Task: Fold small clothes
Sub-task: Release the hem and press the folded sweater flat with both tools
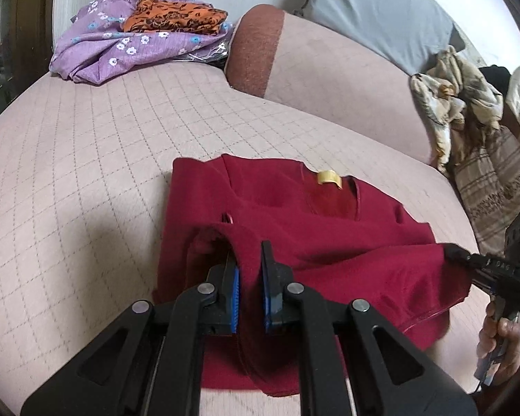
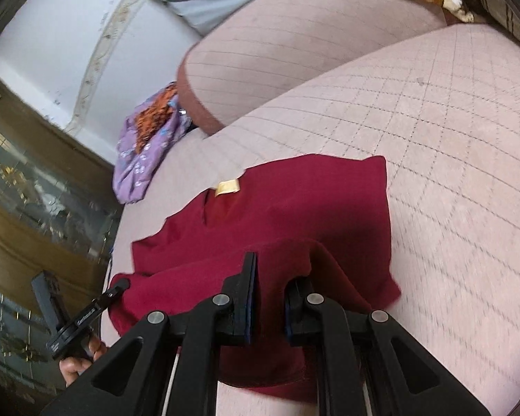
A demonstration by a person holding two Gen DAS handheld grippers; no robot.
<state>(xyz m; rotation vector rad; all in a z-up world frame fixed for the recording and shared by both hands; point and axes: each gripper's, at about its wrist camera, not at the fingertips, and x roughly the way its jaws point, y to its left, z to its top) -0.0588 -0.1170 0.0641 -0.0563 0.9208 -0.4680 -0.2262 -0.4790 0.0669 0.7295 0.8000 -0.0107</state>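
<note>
Bare quilt (image 1: 86,173) left; bolster (image 1: 256,48) behind.

Dark red fabric garment (image 1: 329,235) drapes over left gripper's (image 1: 249,274) fingertips, hiding them. Right gripper (image 2: 272,277) tips likewise buried. Quilted pink bedcover (image 2: 468,242) blurred at right.

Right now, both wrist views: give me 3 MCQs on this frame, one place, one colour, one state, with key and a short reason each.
1. Where does the orange-and-black cloth lie?
A. on the purple floral cloth
B. on the red garment
C. on the grey pillow

2. What colour is the label at the red garment's neckline?
A. white
B. yellow-gold
C. blue

3. What is the left gripper doing?
A. hanging open above the bed
B. shut on the purple cloth
C. clamping a fold of the red garment

Key: 1 A, it sits on top of the purple pile; 2 B, a gold tag shows by the collar; 3 C, red fabric runs between its blue pads, as with the right gripper.
</note>
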